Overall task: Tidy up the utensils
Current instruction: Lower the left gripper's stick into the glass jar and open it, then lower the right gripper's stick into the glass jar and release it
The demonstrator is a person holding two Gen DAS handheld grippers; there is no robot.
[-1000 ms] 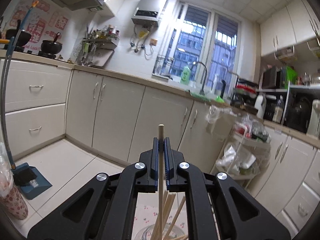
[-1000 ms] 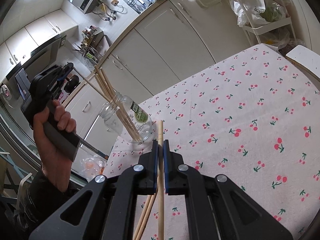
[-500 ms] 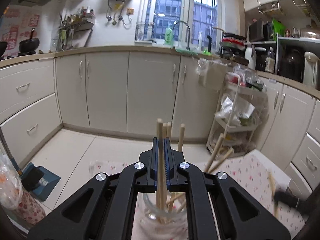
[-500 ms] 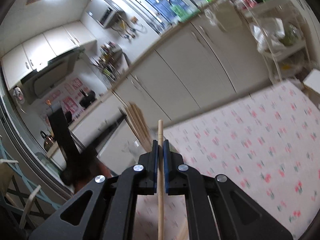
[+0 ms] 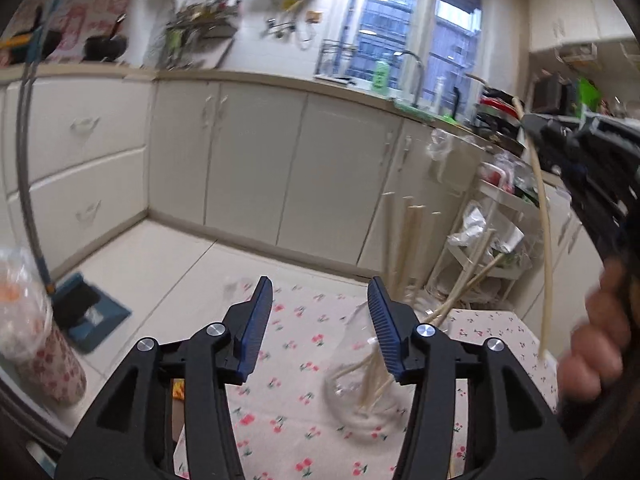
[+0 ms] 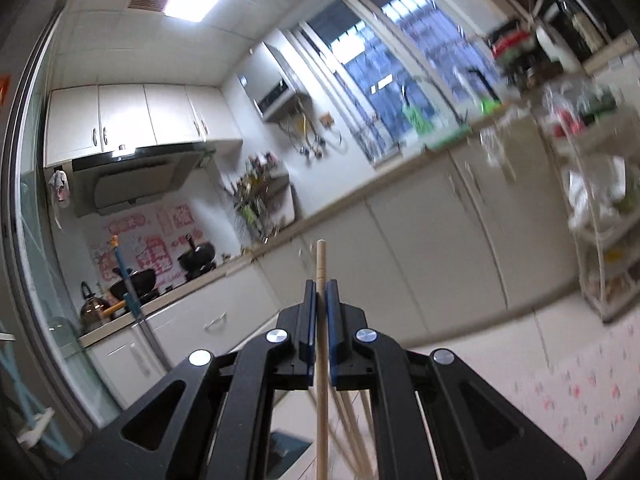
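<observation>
Left tool [image 5: 320, 312], jaws spread and empty, hangs above the desk [image 5: 304, 340] beside the glass jar [image 5: 368, 384] of chopsticks. Right tool [image 6: 319, 300] pinches one chopstick [image 6: 321, 264]; blurred, apparently misaligned, it may miss or tip the jar.

It was a home kitchen: cream cabinets [image 5: 256, 160] stood under a counter, with a range hood [image 6: 132, 180], a sink faucet [image 5: 414, 68] and a window [image 5: 416, 40].

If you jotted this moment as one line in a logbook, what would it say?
left gripper: open, holding nothing | right gripper: shut on chopstick | glass jar: on cherry-print tablecloth, holds several chopsticks
</observation>
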